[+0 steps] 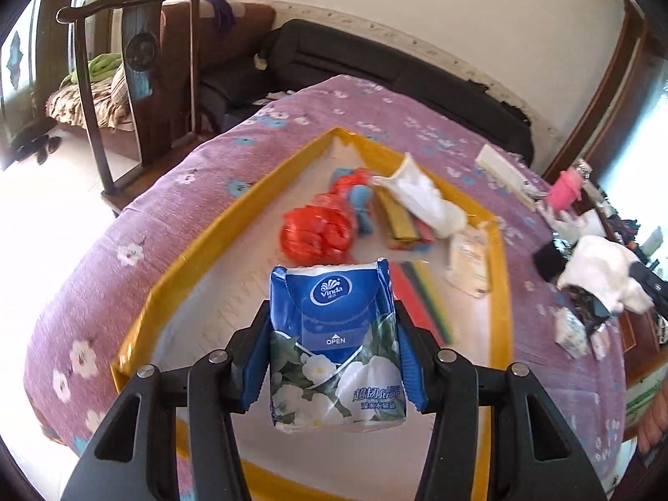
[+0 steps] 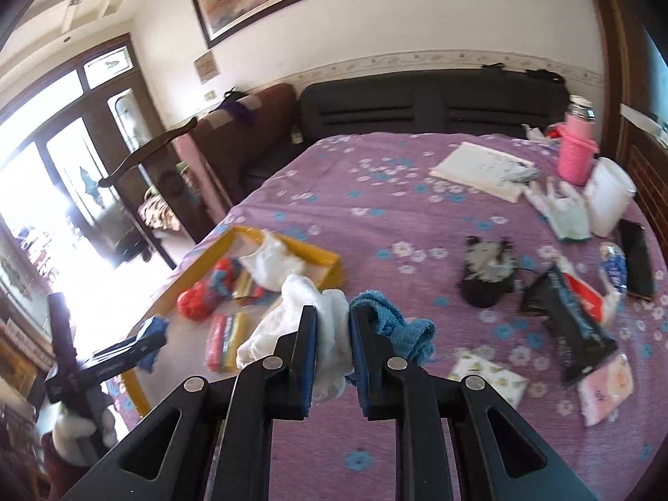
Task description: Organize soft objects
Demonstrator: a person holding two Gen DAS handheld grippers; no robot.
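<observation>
While both grippers hang over the bed, this is how things lie, placed against the yellow-rimmed tray:
Left gripper [image 1: 334, 355]: jaws clamped on a blue Vinda tissue pack [image 1: 336, 346], held upright above the tray's near end.
Right gripper [image 2: 332, 359]: jaws pinched on a white cloth [image 2: 330, 313]; a blue towel [image 2: 396, 325] drapes over the outer side of the right finger. Both hang just beside the tray's right rim, over the purple floral bedspread [image 2: 375, 192].
Yellow-rimmed tray [image 1: 234, 217]: lies on the bedspread near the bed's left edge.
Inside the tray: red plastic bag [image 1: 317, 229], small blue toy [image 1: 361, 204], white glove-like cloth [image 1: 421, 196], stack of coloured sponge cloths [image 1: 403, 221].
Right of the tray: pink knitted bottle sleeve [image 2: 576, 154], white tub [image 2: 607, 196], black phone [image 2: 636, 259], black pouch [image 2: 578, 325].
</observation>
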